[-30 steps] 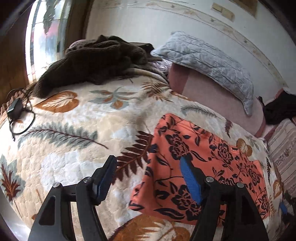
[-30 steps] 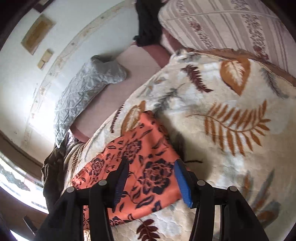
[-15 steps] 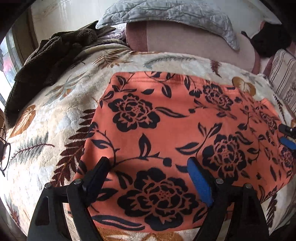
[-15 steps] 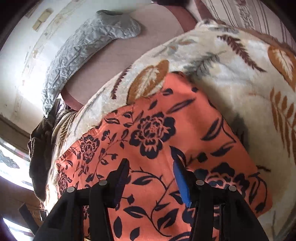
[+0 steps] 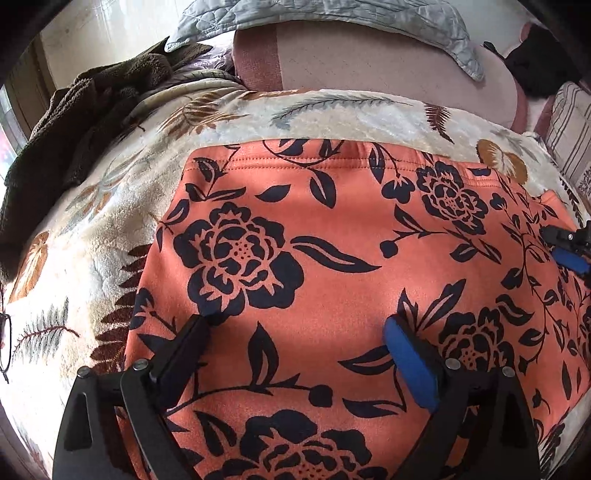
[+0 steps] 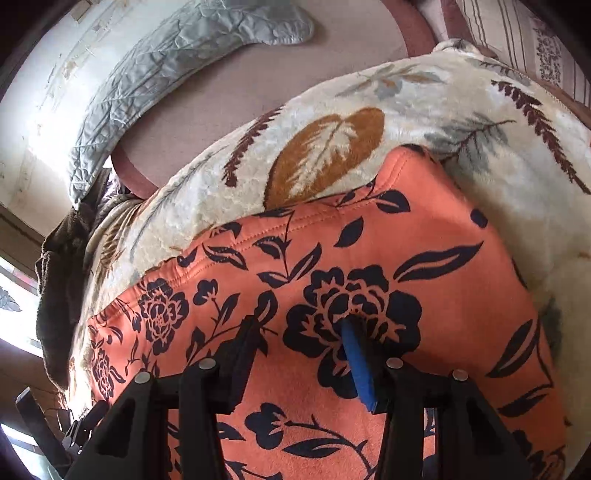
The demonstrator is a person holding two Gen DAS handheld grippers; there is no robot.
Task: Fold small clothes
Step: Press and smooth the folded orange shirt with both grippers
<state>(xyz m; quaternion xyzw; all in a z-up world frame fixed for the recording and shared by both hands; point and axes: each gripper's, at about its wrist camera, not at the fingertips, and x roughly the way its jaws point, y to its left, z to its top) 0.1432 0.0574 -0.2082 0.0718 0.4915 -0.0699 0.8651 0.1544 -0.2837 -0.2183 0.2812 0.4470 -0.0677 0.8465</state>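
An orange garment with black flower print lies flat on the leaf-patterned blanket; its stitched hem runs along the far edge. My left gripper is open, its fingertips low over the garment's left part. My right gripper is open, its fingertips resting on or just above the same garment near its right end. The right gripper's tips also show at the right edge of the left wrist view. Nothing is held.
A dark brown fleece heap lies at the bed's far left. A grey quilted pillow and a pink mattress edge lie behind. A striped cushion sits at the far right. A black cable lies at the left edge.
Both grippers have moved forward and down onto the orange garment, which now fills both views. Both stay open.
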